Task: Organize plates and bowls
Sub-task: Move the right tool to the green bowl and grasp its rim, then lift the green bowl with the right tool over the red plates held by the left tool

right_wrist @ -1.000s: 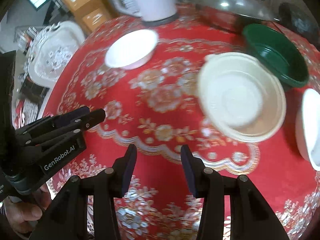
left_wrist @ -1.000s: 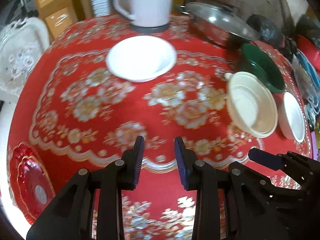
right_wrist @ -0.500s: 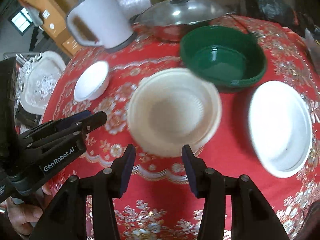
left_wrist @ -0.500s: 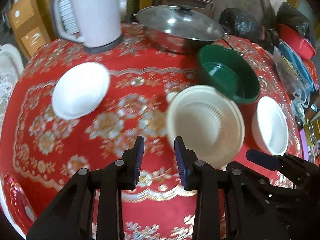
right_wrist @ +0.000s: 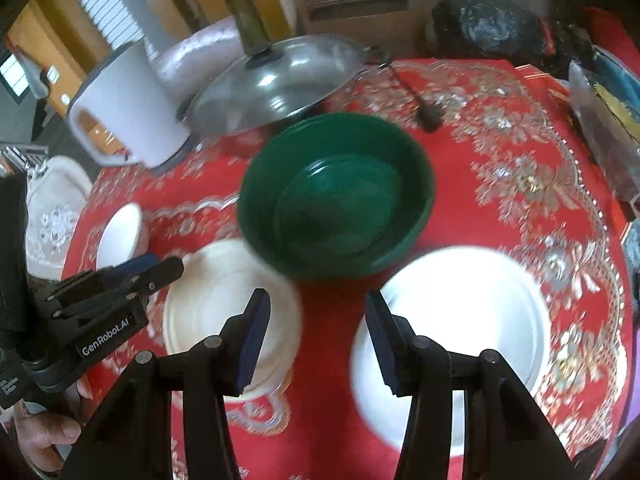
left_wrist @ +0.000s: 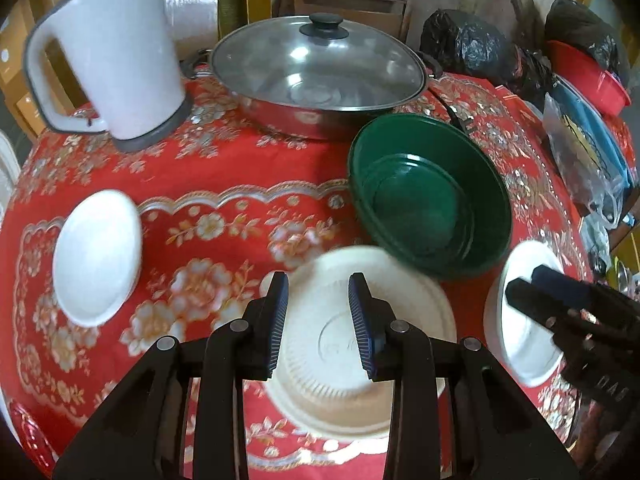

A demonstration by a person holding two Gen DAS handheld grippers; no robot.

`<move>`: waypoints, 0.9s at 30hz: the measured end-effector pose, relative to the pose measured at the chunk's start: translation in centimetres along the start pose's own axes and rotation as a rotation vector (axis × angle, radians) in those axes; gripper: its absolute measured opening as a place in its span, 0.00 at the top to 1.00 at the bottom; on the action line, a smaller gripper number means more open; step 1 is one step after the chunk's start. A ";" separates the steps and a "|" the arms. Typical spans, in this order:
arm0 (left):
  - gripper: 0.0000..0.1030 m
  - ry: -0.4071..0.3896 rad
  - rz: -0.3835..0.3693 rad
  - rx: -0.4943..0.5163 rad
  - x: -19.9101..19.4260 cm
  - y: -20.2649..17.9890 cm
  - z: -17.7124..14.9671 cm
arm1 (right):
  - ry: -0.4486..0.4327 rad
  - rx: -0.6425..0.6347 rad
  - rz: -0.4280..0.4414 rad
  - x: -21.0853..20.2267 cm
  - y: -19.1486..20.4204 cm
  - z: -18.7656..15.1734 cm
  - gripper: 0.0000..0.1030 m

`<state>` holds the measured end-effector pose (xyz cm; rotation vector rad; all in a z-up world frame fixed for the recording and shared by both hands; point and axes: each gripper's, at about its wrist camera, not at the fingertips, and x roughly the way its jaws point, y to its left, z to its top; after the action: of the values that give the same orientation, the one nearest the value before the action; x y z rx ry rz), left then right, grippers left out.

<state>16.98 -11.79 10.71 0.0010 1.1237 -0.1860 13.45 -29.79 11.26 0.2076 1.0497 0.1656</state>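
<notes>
**Two tools come in over the bowls**

The step in hand looks like reaching for a bowl to stack. To do it well, come down slowly, put one finger inside the rim and one outside, and pinch only the rim (a hard squeeze could tip the bowl).

The left tool (left_wrist: 318, 316) is empty and its jaws sit a little apart. Right under it lies the cream bowl (left_wrist: 352, 364) on the counter (left_wrist: 224, 176), showing between the two fingers but not touched by them. The right tool (right_wrist: 316, 336) is empty too, with a wider gap. It hangs over bare red cloth, with the cream bowl just to its left and the white bowl (right_wrist: 460, 320) just to its right (neither is gripped).

A bit farther back sits the green bowl (right_wrist: 336, 196), close to both pale bowls. It is the biggest, so I think the others may go inside it. A small white bowl (left_wrist: 96, 256) lies well apart, off to the left. Past them all stand the lidded steel pan (left_wrist: 320, 76) and the white jug (left_wrist: 116, 56).
</notes>
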 end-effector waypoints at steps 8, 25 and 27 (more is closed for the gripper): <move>0.70 0.031 -0.012 -0.045 2.7 -0.1 3.2 | -0.014 0.055 -0.019 1.0 -3.1 3.5 0.51; 0.70 0.126 -0.050 -0.048 8.2 -2.5 6.4 | 0.073 0.133 -0.017 6.2 -7.3 6.4 0.49; 0.70 0.150 -0.045 -0.050 8.9 -2.7 6.4 | 0.082 0.144 0.012 6.9 -7.7 6.4 0.49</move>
<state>26.07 -16.42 5.76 -0.0559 1.2782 -0.2006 22.67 -36.17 6.64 0.3400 1.1430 0.1097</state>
